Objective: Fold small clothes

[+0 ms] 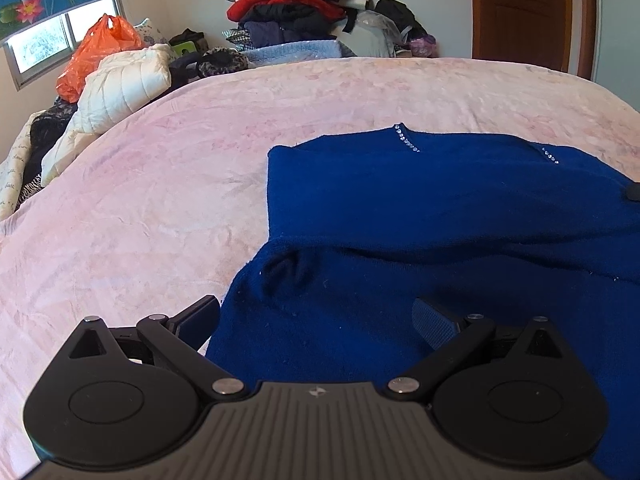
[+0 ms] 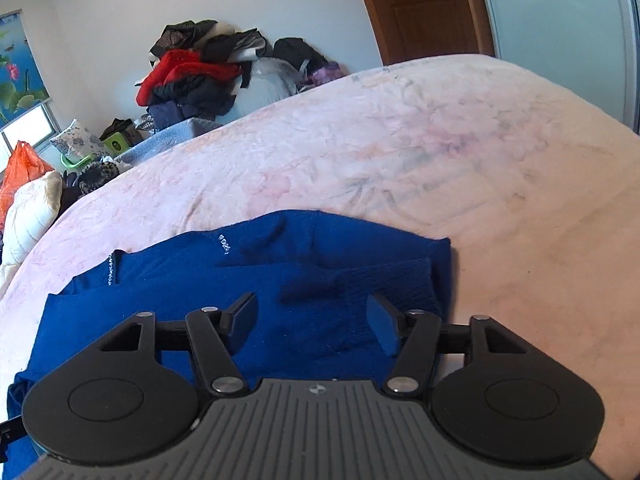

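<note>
A dark blue knit sweater (image 1: 440,208) lies flat on the pink bedspread (image 1: 140,208), with rhinestone lines at its neckline (image 1: 408,140) on the far side. My left gripper (image 1: 316,318) stands wide open low over the sweater's near left part. One finger sits at the cloth's left edge and the other rests over the knit. In the right wrist view the sweater (image 2: 180,280) has a sleeve (image 2: 360,280) folded across its body. My right gripper (image 2: 312,320) hangs open over that sleeve's ribbed end, and its pads are not pressing on the cloth.
Bare pink bedspread (image 2: 460,140) stretches beyond and beside the sweater. A heap of clothes (image 1: 288,8) is stacked against the far wall. An orange plastic bag (image 1: 96,52) and a white quilted jacket (image 1: 120,88) lie at the bed's far left. A brown door (image 1: 524,8) stands far right.
</note>
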Motion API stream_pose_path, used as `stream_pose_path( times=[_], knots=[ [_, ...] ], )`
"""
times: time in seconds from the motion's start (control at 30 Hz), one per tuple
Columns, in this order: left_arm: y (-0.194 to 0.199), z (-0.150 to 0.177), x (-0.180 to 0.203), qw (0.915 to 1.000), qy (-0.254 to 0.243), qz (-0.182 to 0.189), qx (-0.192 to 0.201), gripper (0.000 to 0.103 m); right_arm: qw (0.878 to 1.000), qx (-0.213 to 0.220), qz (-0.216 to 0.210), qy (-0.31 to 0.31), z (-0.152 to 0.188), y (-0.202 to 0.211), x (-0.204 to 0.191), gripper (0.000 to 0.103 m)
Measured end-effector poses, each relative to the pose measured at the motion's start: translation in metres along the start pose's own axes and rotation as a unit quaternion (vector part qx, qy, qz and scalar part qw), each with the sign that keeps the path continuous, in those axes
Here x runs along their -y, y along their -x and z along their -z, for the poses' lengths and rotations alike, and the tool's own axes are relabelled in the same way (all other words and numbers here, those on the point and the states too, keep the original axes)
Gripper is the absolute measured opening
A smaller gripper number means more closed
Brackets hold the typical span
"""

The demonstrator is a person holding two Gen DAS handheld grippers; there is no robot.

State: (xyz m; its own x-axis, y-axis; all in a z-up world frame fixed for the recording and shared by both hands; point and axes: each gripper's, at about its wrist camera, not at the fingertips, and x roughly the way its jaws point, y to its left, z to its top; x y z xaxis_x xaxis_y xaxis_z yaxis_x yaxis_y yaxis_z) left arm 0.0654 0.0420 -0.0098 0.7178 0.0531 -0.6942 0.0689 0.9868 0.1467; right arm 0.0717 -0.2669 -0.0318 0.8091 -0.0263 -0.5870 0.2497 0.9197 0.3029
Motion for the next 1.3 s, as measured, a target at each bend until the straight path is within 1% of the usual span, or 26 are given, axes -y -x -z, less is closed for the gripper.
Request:
stream_pose_path(
  times=[0.1,0.23,0.37,0.5,0.6,0.73,0.93,1.17,1.3],
  knots=[
    [0.001,0.000,0.000,1.0000,-0.001,-0.001,0.000,0.103,0.999,0.020,-0.014,0.023,0.001,0.016,-0.009,0.071],
    [0.007,0.001,0.000,1.0000,0.002,0.002,0.002,0.103,0.999,0.020,-0.032,0.037,0.003,0.037,-0.014,0.073],
    [0.009,0.004,-0.002,1.0000,0.007,0.005,-0.001,0.103,0.997,0.014,-0.059,0.052,0.008,0.062,-0.015,0.083],
    [0.012,0.007,0.000,0.9999,0.008,0.011,-0.007,0.103,0.993,0.007,-0.075,0.092,0.020,0.087,-0.023,0.088],
    [0.016,0.010,0.002,0.9999,0.006,0.012,-0.006,0.103,0.990,0.003,-0.081,0.112,0.026,0.105,-0.025,0.089],
    [0.022,0.012,0.003,0.9998,0.006,0.016,-0.006,0.103,0.989,0.001,-0.092,0.119,0.031,0.129,-0.019,0.090],
    [0.029,0.015,0.009,0.9998,0.000,0.020,-0.005,0.103,0.985,-0.011,-0.104,0.140,0.038,0.153,-0.011,0.091],
    [0.036,0.021,0.013,0.9996,-0.007,0.025,-0.007,0.103,0.978,-0.029,-0.090,0.188,0.047,0.176,-0.005,0.092],
    [0.040,0.025,0.015,0.9995,-0.010,0.028,-0.009,0.103,0.968,-0.044,-0.073,0.235,0.055,0.190,-0.004,0.092]
  ],
)
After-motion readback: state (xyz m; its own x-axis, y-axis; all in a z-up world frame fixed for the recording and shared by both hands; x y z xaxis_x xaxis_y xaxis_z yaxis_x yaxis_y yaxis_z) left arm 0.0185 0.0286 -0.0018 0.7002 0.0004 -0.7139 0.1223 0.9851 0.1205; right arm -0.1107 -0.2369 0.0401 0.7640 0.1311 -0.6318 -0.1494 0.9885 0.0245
